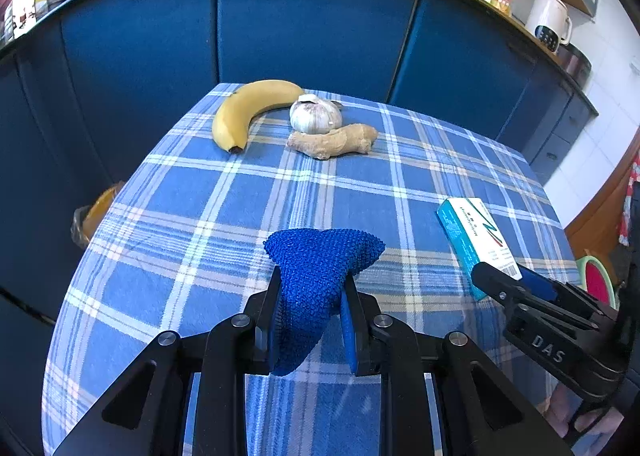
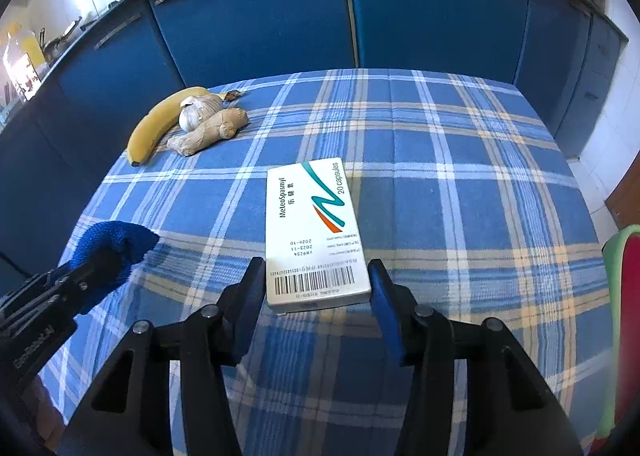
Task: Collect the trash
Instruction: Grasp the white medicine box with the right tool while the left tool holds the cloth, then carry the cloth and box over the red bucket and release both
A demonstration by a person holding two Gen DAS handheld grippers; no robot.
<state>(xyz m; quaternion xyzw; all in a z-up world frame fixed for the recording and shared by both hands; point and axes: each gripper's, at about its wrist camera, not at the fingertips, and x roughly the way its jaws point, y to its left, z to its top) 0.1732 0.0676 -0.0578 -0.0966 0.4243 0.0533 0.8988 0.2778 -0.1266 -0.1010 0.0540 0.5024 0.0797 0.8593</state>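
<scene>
At the bottom centre of my left view, my left gripper (image 1: pixel 310 310) is clamped on a blue knitted cloth (image 1: pixel 320 268), which bunches out past the fingertips; it looks soft and limp, so it will sag and fold wherever I carry it. In the lower middle of the right view, my right gripper (image 2: pixel 316 296) stands wide apart around the barcode end of a white medicine box (image 2: pixel 314 232), a blue pad on either side of it and neither one clearly touching. The box lies flat on the checked tablecloth (image 2: pixel 460 184), its long axis running away from me. I judge it light, thin cardboard, stiff enough to lift but easy to crush, so I would take it across the short width near this end, with a gentle squeeze. Farther off, toward the upper left of both views, a banana (image 1: pixel 244 108), a head of garlic (image 1: pixel 316 116) and a piece of ginger (image 1: pixel 334 142) sit close together near the table's far edge, the garlic touching the ginger. At the left edge of the left view, below the table, something orange in a dark wrapping is half hidden; I cannot tell whether it is a bin. A red and green shape is cut off at the right edge of the right view.
</scene>
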